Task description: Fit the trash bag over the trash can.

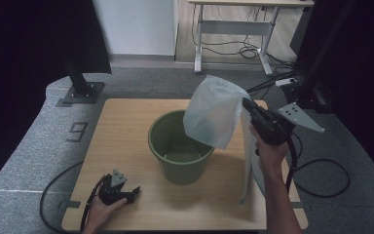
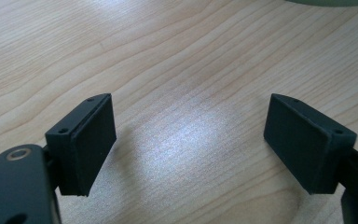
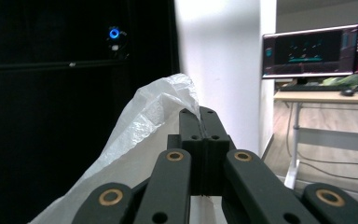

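right gripper (image 3: 199, 114): jaws clamped flat on an edge of the thin white translucent plastic bag (image 1: 214, 114), held up above table
bag: hangs over right rim of round green plastic bucket (image 1: 180, 146)
left gripper (image 2: 189, 140): jaws spread wide, nothing between, low over light wooden table (image 1: 126, 126) near front-left edge
bucket: mid-table, well apart from left gripper

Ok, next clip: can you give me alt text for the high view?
The right hand-held gripper holds a white plastic bag up over a green bucket on a wooden table. The left hand-held gripper rests open on the table's near left corner.
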{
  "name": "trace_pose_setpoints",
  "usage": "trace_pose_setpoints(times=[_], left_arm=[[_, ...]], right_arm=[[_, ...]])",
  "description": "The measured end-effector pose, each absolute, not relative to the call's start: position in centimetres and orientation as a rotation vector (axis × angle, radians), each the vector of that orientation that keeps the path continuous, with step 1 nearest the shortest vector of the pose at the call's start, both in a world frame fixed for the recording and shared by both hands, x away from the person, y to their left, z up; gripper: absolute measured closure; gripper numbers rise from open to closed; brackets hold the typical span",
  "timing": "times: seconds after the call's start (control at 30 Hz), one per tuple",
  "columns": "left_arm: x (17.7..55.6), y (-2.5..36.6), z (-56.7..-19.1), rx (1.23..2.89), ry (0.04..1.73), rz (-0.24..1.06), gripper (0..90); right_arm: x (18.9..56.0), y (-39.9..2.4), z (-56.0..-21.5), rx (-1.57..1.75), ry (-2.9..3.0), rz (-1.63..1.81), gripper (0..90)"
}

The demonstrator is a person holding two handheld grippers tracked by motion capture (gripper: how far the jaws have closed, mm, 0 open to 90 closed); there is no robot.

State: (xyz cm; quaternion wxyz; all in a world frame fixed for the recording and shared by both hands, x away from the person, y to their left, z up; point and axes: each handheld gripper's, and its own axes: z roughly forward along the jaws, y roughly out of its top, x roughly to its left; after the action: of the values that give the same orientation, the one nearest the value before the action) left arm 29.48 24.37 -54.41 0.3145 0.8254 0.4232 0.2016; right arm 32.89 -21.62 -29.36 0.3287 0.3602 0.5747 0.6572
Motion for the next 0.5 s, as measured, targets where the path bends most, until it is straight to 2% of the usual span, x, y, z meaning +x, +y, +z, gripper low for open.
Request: trace_pose_setpoints(times=[0.2,0.5], left_arm=[[29.5,24.4,-54.4,2.177,1.115,0.535,16.3],[29.4,24.3,-54.4,2.178,1.118,0.536,16.4]], right_arm=[[33.2,-19.7,-30.5,0.927,1.563,1.681,88.9],[33.1,-18.3,-34.0,0.938,1.682,1.669,88.9]])
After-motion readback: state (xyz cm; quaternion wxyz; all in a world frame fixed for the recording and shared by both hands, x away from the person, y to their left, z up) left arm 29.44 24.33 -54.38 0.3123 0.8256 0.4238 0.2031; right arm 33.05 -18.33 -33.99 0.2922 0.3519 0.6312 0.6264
